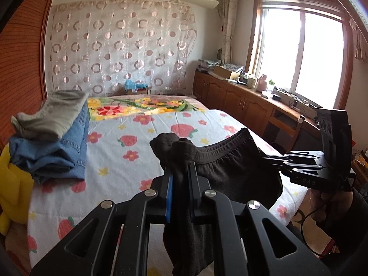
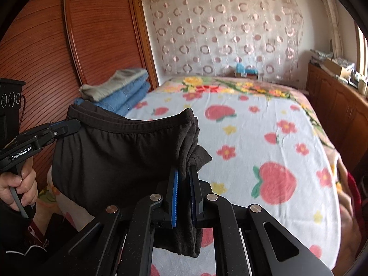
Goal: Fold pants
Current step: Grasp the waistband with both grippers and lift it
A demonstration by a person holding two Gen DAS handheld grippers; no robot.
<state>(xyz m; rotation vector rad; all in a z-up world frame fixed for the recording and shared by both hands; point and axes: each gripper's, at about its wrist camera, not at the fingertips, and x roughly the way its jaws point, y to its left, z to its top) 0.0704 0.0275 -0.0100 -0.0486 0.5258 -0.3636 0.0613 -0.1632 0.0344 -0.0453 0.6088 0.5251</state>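
Dark brown pants hang in the air above the near edge of the bed, stretched by their elastic waistband between both grippers. My left gripper is shut on one end of the waistband, with cloth bunched above its fingers. My right gripper is shut on the other end. In the right wrist view the pants spread to the left toward the left gripper. In the left wrist view the right gripper shows at the right, clamped on the fabric.
The bed has a strawberry and flower sheet. A stack of folded clothes, grey on blue, lies at its left side by a wooden wardrobe. A yellow item sits beside the stack. Wooden cabinets run under the window at right.
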